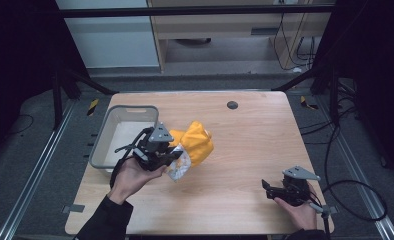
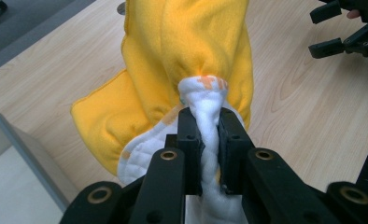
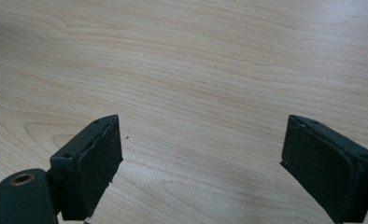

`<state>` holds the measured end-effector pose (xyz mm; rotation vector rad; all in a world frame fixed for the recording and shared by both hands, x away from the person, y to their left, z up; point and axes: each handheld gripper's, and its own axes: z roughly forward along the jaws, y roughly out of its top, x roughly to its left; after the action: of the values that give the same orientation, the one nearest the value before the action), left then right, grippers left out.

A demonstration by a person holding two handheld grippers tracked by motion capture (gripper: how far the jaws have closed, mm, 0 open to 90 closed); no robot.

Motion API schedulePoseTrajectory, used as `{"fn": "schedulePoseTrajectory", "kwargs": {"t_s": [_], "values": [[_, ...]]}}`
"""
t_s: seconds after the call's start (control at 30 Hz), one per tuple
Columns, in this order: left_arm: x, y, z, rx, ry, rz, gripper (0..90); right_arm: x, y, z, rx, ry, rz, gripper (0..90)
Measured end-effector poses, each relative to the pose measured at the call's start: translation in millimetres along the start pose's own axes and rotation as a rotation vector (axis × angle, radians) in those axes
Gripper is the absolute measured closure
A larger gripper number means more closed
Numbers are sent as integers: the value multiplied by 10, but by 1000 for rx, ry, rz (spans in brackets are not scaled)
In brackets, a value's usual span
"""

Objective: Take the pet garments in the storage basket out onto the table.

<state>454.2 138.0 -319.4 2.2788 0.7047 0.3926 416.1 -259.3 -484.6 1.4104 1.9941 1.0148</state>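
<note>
A yellow cloth with a white quilted lining (image 1: 197, 142) lies bunched on the wooden table (image 1: 245, 130), just right of a grey bin. My left gripper (image 1: 172, 160) is shut on a white fold of that cloth (image 2: 209, 116), its jaws pinching the fabric tight, and the yellow part (image 2: 187, 51) hangs out beyond them. My right gripper (image 1: 267, 189) rests near the table's front right with its jaws wide apart. Between its fingers (image 3: 95, 158) there is only bare wood (image 3: 196, 93). That right gripper (image 2: 345, 32) also appears far off in the left gripper view.
A grey plastic bin (image 1: 105, 137) stands at the table's left side, close beside my left hand, and its corner (image 2: 18, 140) is visible in the left gripper view. A small dark round cap (image 1: 232, 105) sits in the table near the back edge. Cables trail on the floor at right.
</note>
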Motion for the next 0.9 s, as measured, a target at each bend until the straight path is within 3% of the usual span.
{"fn": "schedulePoseTrajectory", "kwargs": {"t_s": [0.5, 0.9], "values": [[-85, -78, 289, 33, -33, 10, 812, 1, -1, -4, -4, -2, -1, 121], [-153, -133, 503, 66, -62, 42, 812, -1, -1, -5, -6, -1, -2, 121]]}}
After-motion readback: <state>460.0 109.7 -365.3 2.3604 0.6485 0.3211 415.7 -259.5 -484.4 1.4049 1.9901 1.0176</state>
